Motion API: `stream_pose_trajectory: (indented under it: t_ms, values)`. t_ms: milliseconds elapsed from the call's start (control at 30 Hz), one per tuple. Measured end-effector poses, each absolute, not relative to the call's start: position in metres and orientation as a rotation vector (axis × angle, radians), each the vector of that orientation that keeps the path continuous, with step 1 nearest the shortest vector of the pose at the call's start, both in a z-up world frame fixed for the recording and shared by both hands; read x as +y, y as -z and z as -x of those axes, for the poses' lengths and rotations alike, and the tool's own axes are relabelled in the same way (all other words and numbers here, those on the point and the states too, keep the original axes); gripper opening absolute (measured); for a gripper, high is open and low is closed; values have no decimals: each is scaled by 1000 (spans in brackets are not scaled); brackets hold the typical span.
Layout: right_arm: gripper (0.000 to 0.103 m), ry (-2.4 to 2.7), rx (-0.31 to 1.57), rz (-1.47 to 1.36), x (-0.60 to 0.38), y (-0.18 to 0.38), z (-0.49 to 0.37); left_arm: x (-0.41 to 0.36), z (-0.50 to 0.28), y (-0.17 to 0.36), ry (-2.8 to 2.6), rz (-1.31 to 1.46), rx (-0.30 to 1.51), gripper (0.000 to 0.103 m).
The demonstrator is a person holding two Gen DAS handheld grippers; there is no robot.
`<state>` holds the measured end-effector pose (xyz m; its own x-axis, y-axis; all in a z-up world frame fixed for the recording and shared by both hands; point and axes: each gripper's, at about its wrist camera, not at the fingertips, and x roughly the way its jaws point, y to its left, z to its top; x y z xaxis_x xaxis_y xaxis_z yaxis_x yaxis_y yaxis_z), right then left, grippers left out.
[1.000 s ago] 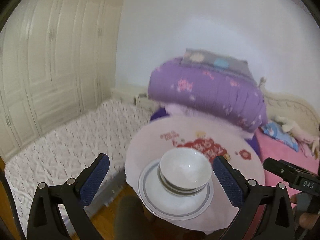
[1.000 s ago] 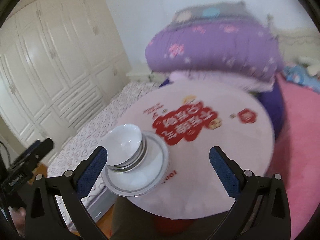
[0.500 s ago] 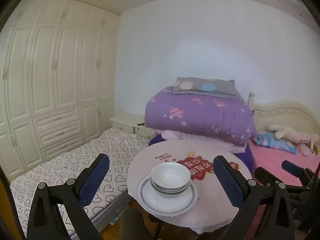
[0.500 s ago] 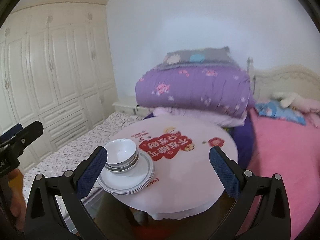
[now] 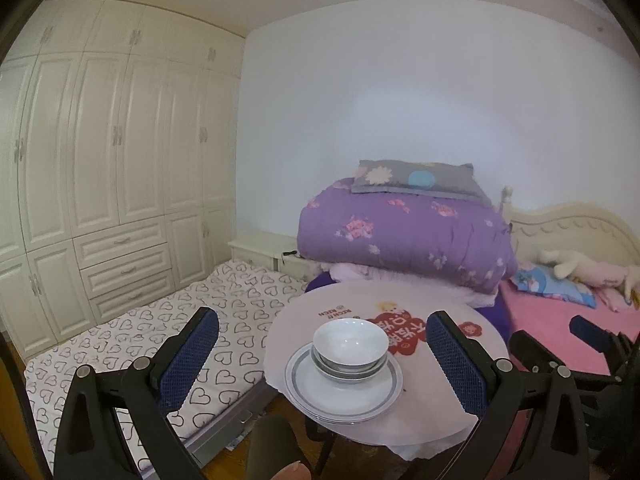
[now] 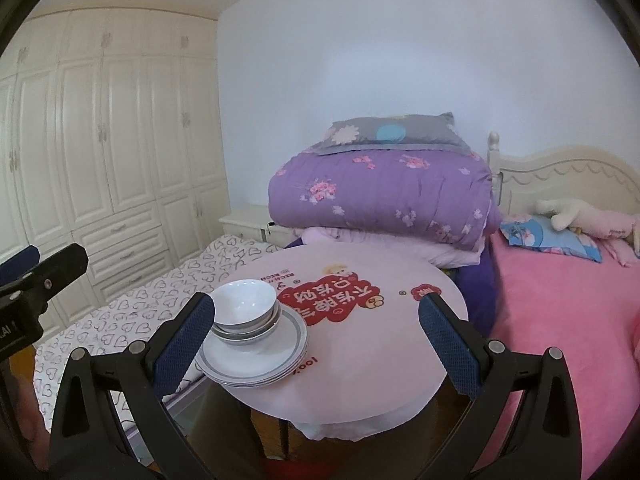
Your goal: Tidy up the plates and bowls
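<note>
White bowls [image 5: 350, 346] [image 6: 245, 307] sit nested on a stack of grey-rimmed white plates [image 5: 344, 394] [image 6: 256, 354] near the front left edge of a small round table [image 5: 452, 412] [image 6: 360, 356]. My left gripper [image 5: 320, 360] is open and held back from the table, with the stack framed between its blue-padded fingers. In the right wrist view my right gripper [image 6: 316, 340] is open too, well short of the table, and its left pad overlaps the stack's left edge. Neither gripper holds anything.
The table wears a pink cloth with a red print [image 6: 332, 298]. Behind it lie a folded purple quilt [image 5: 404, 232] and pillow. A pink bed [image 6: 568, 300] is on the right, a heart-patterned mattress [image 5: 152, 344] on the left, white wardrobes [image 5: 100, 160] beyond.
Both grippers have pulled back and risen away from the table, so the stack looks smaller and more of the room shows. The bowls and plates have not moved.
</note>
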<state>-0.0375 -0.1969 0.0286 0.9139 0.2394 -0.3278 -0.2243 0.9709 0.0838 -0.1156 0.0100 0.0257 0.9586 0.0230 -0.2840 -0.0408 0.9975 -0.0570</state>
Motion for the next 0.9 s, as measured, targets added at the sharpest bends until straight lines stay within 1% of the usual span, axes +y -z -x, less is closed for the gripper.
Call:
stream_pose_trajectory:
  t_ms: [267, 500, 900]
  values:
    - [103, -239, 342, -26, -189, -22, 40, 11, 95, -19, -37, 71, 285, 102]
    - [103, -250, 368, -33, -188, -16, 35, 3, 77, -16, -43, 42, 318, 102]
    - [103, -251, 379, -43, -189, -14, 33, 6, 71, -23, -7, 52, 326, 102]
